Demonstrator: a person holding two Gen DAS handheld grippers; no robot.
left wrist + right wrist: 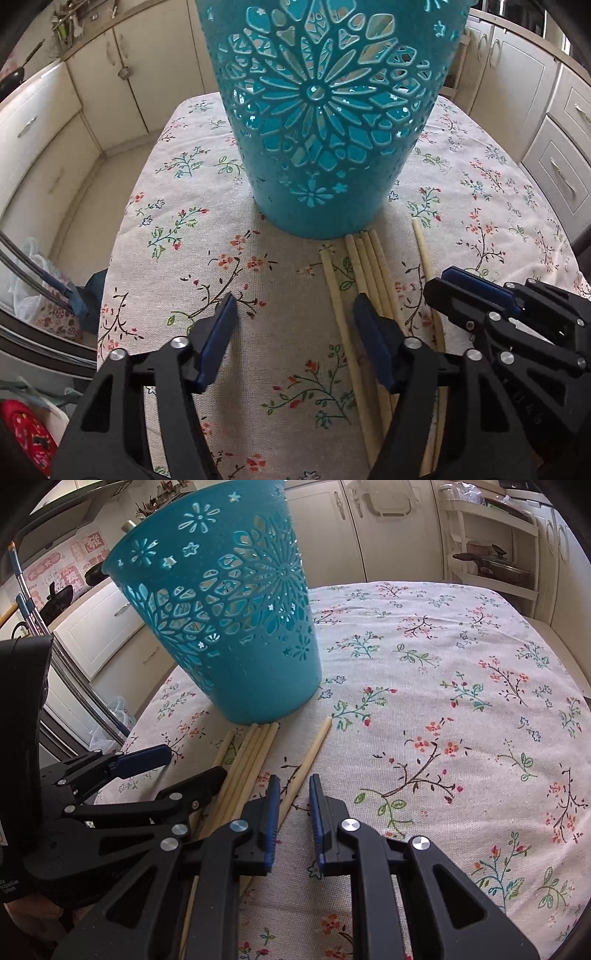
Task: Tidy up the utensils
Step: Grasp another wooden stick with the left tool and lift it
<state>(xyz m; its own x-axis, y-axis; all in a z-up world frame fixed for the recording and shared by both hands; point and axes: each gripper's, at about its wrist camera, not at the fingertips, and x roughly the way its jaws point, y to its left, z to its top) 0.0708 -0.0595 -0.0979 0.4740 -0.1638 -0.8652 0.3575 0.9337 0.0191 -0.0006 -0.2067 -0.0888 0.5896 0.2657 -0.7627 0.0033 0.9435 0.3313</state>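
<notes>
Floral tablecloth: chopsticks point toward teal basket; left tool apart, right tool narrowly apart, empty.

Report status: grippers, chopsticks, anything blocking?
Left gripper open, empty, beside the chopsticks. Right gripper narrowly open, empty, over one chopstick. Chopsticks flat on cloth, tips against basket. Nothing blocking.

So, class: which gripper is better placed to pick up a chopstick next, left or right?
Left, probably. The left gripper stands open, one of its fingers already over the bundled chopsticks. The right gripper has narrower jaws, beside the lone chopstick.
</notes>
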